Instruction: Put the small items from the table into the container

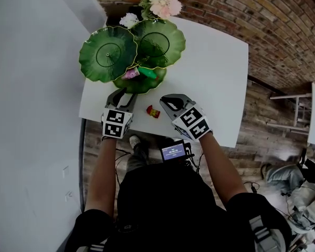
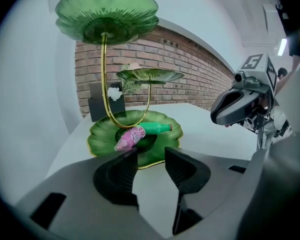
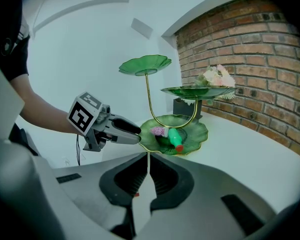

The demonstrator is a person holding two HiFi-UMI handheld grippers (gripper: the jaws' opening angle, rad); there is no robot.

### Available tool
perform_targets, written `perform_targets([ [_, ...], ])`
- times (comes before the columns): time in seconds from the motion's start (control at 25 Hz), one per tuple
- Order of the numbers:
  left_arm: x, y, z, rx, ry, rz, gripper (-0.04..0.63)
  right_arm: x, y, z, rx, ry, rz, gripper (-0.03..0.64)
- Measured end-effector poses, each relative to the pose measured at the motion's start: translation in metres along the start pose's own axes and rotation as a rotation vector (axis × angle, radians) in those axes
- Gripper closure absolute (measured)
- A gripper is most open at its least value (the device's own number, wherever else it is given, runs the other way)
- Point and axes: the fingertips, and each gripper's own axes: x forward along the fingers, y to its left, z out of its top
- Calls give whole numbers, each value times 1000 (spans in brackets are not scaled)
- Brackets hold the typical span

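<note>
Worktop inventory, as I read it from the three views.

1. Worktop (image 1: pixel 215 83): white and rectangular, against a brick wall (image 1: pixel 241 14).
2. Three-tier stand: three green lotus-leaf dishes on curved gold stems. The lower dish (image 2: pixel 102 140) sits on the worktop near its front edge. The two upper dishes (image 1: pixel 107 54) stand side by side in the head view, and the gripper views show them at different heights.
3. Pink wrapped item (image 2: pixel 129 138): lies in the lower dish on its side, touching the green bottle.
4. Green bottle (image 2: pixel 157 128): a small toy bottle with a red cap, lying in the same dish just beside the pink item.
5. Small red item (image 1: pixel 153 111): I see it on the bare worktop outside the stand, just in front of the lower dish and between the two grippers. Neither gripper touches it. I cannot make out what it is.
6. Flowers (image 1: pixel 163 4): a pink and white bunch behind the stand at the far edge.
7. Left gripper (image 2: pixel 151 156): its jaws are spread with only bare worktop between them. The tips sit close to the front rim of the lower dish.
8. Right gripper (image 3: pixel 148 159): its jaws are pressed almost together with only a thin slit between them, pinching nothing. Its tip is just right of the small red item in the head view.
9. Small screen (image 1: pixel 173 151): lit, at the person's chest below the worktop edge.
</note>
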Motion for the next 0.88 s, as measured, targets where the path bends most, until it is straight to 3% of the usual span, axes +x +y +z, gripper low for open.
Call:
perform_targets([
  [0.2,-14,-5,1,30,-17,-17,423,-3,5,-1,-5,-2,-3,589],
  [0.88,-77,-40,17,55,-116,-59,583,-21,27,5,-16,-22,-15,589],
])
